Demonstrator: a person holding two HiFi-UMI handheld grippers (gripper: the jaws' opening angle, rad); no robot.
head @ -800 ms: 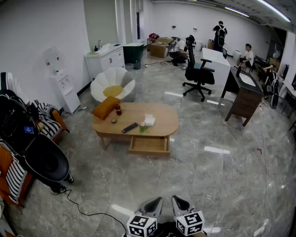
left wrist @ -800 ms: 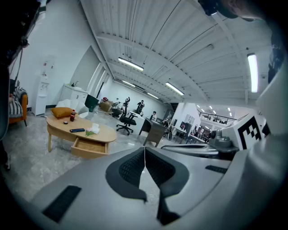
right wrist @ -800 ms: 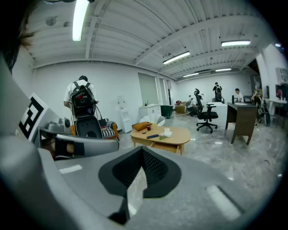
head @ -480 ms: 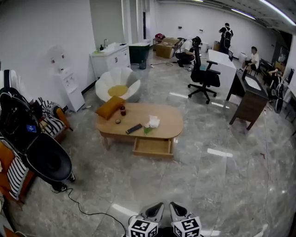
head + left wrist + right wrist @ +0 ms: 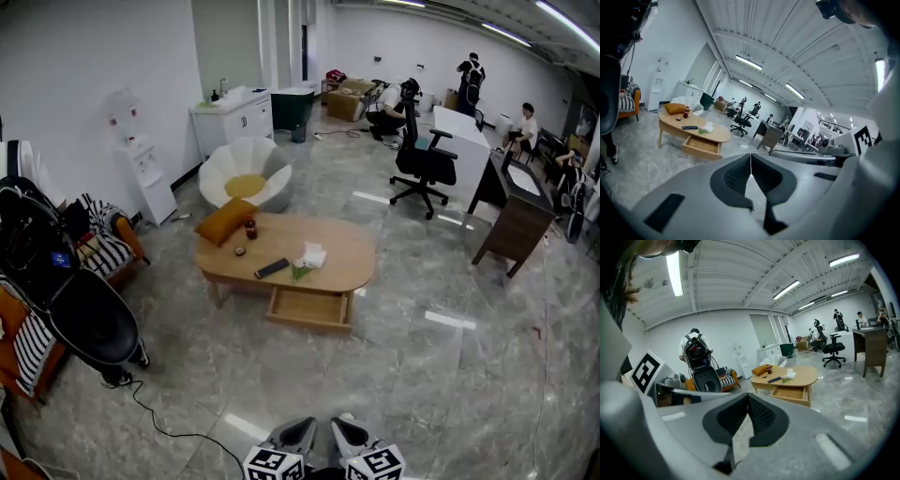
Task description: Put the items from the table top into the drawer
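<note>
Sunk closer to the bottom edge of the head view and tucked nearer each other than a moment ago: left gripper and right gripper. Also slid a touch down and right in frame: the oval wooden coffee table. Still well apart from both tools, across a stretch of grey marble floor.

Left jaws pressed flat together, nothing pinched. Same deal on the right, pads shut tight on nothing.

On the table top:
- At the far left end, an orange cushion poking over the edge.
- Just beside that, upright, a dark bottle with a red cap.
- Nearer the front-left edge, a small round thing, too tiny to name.
- By the front edge, lying at an angle, a black remote.
- Around the middle, a white tissue wad, with a green scrap just beside it on the front side.

Under the front edge, the drawer, pulled out. Behind the far edge, a white petal-shaped chair.
</note>
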